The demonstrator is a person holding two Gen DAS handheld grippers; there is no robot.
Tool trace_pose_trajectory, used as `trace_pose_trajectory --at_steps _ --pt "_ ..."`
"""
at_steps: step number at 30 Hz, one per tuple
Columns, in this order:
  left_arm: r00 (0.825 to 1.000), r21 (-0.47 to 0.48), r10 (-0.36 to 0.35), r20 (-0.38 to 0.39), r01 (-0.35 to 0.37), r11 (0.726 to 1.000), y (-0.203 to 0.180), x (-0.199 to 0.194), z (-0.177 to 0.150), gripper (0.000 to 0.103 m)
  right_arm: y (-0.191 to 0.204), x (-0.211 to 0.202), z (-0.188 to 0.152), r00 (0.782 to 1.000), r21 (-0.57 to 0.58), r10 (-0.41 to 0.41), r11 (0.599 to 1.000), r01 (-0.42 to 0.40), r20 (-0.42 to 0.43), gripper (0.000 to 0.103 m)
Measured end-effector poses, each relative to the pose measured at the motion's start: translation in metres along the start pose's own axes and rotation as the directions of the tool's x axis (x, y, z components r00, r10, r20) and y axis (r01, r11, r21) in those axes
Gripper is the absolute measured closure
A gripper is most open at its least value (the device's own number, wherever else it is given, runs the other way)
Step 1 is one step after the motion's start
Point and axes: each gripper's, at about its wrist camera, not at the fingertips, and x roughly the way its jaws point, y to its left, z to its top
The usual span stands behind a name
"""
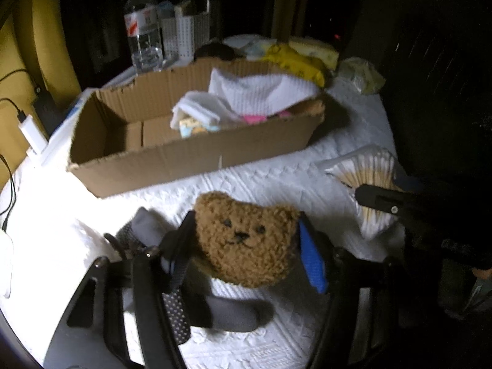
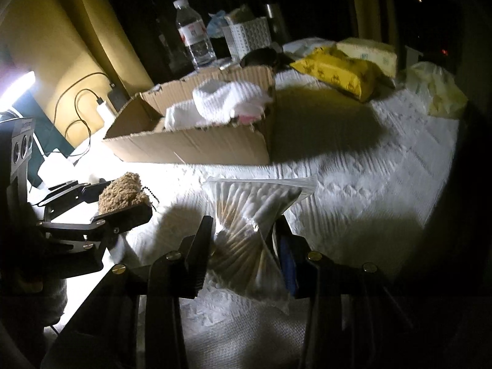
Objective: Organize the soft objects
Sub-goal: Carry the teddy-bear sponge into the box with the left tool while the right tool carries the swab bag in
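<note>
My left gripper (image 1: 246, 236) is shut on a brown plush bear head (image 1: 246, 240) and holds it above the white quilted cover; it also shows in the right wrist view (image 2: 123, 193). A grey sock (image 1: 233, 310) lies under it. My right gripper (image 2: 246, 230) is shut on a clear bag of cotton swabs (image 2: 249, 215), also in the left wrist view (image 1: 369, 172). A cardboard box (image 1: 184, 160) behind holds white cloths (image 1: 258, 92) and pink items; it shows in the right wrist view (image 2: 200, 147).
A water bottle (image 2: 193, 33) and white basket (image 2: 246, 35) stand behind the box. Yellow tissue packs (image 2: 335, 70) and a pale bag (image 2: 436, 89) lie at the far right. A charger and cables (image 2: 101, 107) sit at left.
</note>
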Motion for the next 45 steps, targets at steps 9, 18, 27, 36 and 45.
trace_pose_trajectory --at_steps 9,18,27,36,45 --pt "0.998 -0.018 0.000 0.058 0.001 1.000 0.010 -0.023 0.017 0.040 0.012 -0.009 0.020 0.999 -0.035 0.019 0.999 -0.019 0.028 0.061" --pt "0.996 -0.056 0.008 0.085 -0.004 0.998 0.026 -0.027 0.034 0.040 0.020 -0.010 0.042 0.998 -0.053 0.040 0.998 -0.038 0.046 0.061" --pt "0.994 -0.092 0.018 0.106 -0.008 0.996 0.044 -0.026 0.046 0.040 0.026 -0.003 0.060 0.997 -0.068 0.057 0.996 -0.054 0.050 0.061" --pt "0.993 -0.123 0.034 0.116 -0.020 0.992 0.059 -0.019 0.057 0.040 0.031 0.009 0.076 0.996 -0.082 0.074 0.994 -0.070 0.046 0.061" --pt "0.992 -0.159 0.045 0.121 -0.026 0.987 0.070 -0.002 0.071 0.040 0.033 0.018 0.092 0.994 -0.091 0.089 0.992 -0.084 0.056 0.061"
